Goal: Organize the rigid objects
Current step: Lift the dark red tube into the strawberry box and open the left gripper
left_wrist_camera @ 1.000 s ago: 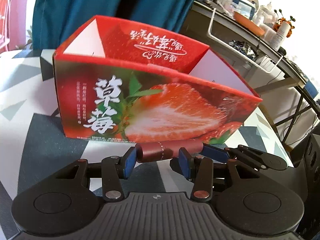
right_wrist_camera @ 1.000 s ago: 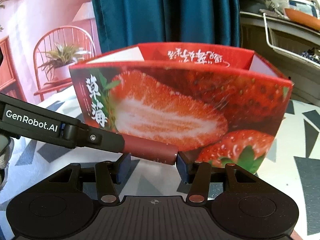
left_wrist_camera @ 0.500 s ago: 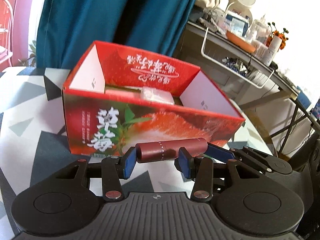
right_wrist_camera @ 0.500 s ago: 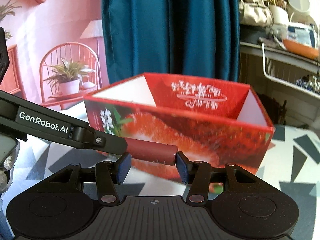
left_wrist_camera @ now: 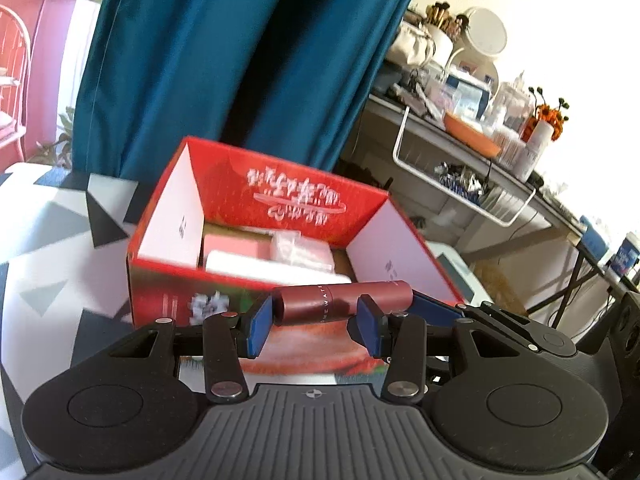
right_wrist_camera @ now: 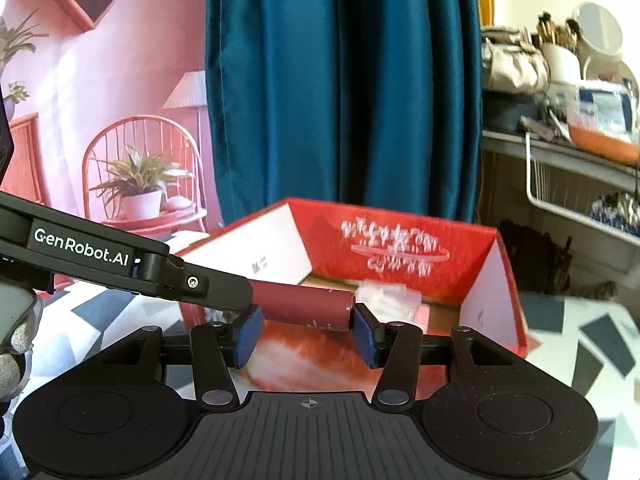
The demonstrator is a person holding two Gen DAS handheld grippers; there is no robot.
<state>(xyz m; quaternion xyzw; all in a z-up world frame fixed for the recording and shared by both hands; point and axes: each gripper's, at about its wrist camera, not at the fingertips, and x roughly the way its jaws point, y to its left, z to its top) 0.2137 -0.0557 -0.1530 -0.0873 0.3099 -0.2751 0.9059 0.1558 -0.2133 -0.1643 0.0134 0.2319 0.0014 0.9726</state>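
Note:
A dark red tube (left_wrist_camera: 340, 302) lies crosswise, pinched end to end between my two grippers, above the near wall of the red strawberry box (left_wrist_camera: 280, 200). My left gripper (left_wrist_camera: 316, 326) touches the tube's left end with one pad; the other pad sits in front of the tube. My right gripper (right_wrist_camera: 306, 334) presses its right pad on the tube (right_wrist_camera: 304, 306) end. In the right wrist view the left gripper's black finger (right_wrist_camera: 208, 284) covers the other end. The open box (right_wrist_camera: 400, 248) holds a pink box (left_wrist_camera: 236, 246), a white box (left_wrist_camera: 276, 270) and a clear packet (left_wrist_camera: 300, 248).
The box stands on a table with a grey, white and black triangle cloth (left_wrist_camera: 48, 248). A teal curtain (left_wrist_camera: 224, 60) hangs behind. A cluttered grey desk with a white wire basket (left_wrist_camera: 460, 168) stands at the right. A pink wall mural (right_wrist_camera: 100, 120) is at the left.
Both grippers have risen together with the tube, from level with the box's front face to above its rim. The inside of the box has come into view.

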